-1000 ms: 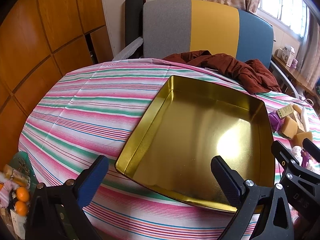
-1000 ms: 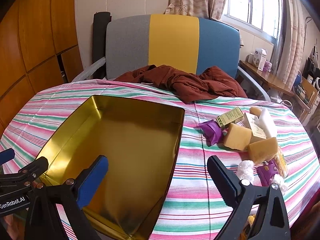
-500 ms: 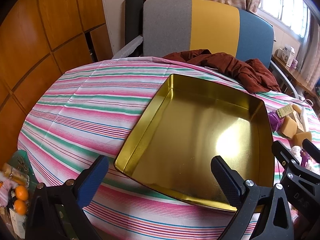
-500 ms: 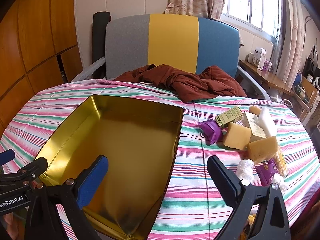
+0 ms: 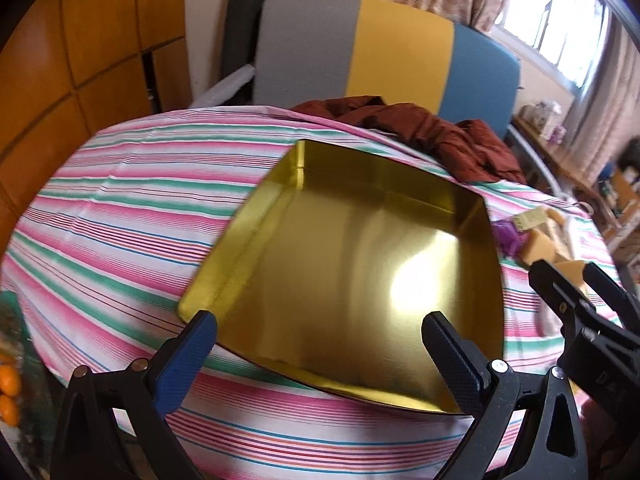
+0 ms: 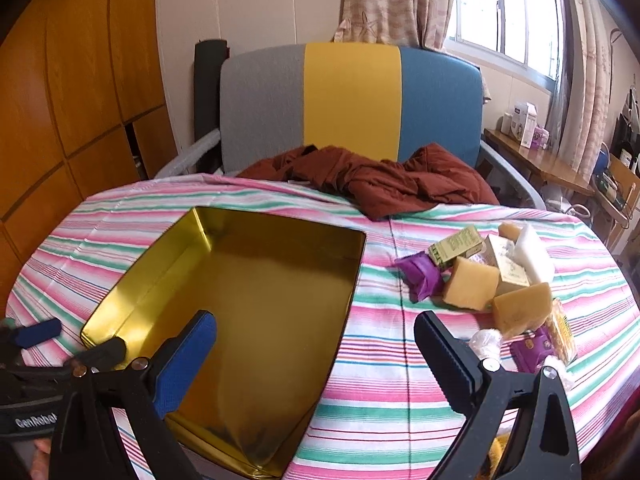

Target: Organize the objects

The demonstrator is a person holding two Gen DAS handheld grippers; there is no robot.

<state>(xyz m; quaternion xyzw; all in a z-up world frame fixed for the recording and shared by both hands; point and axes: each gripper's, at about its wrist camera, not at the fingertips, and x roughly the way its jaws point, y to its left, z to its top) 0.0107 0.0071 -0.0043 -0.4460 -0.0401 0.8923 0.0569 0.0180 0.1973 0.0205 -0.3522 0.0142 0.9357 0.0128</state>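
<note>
An empty gold tin tray lies on the striped tablecloth. To its right sits a pile of small things: tan soap blocks, a purple wrapped piece, a green box, a white bar and wrapped packets. The pile also shows in the left wrist view. My left gripper is open and empty over the tray's near edge. My right gripper is open and empty, over the tray's right rim, left of the pile.
A dark red jacket lies at the table's far edge against a grey, yellow and blue chair. Wooden cabinets stand at the left. Oranges lie below the table's left edge.
Both grippers have lifted and drawn back a little, so the tray and pile sit lower and farther in view. Both stay open. Nothing on the table has moved.
</note>
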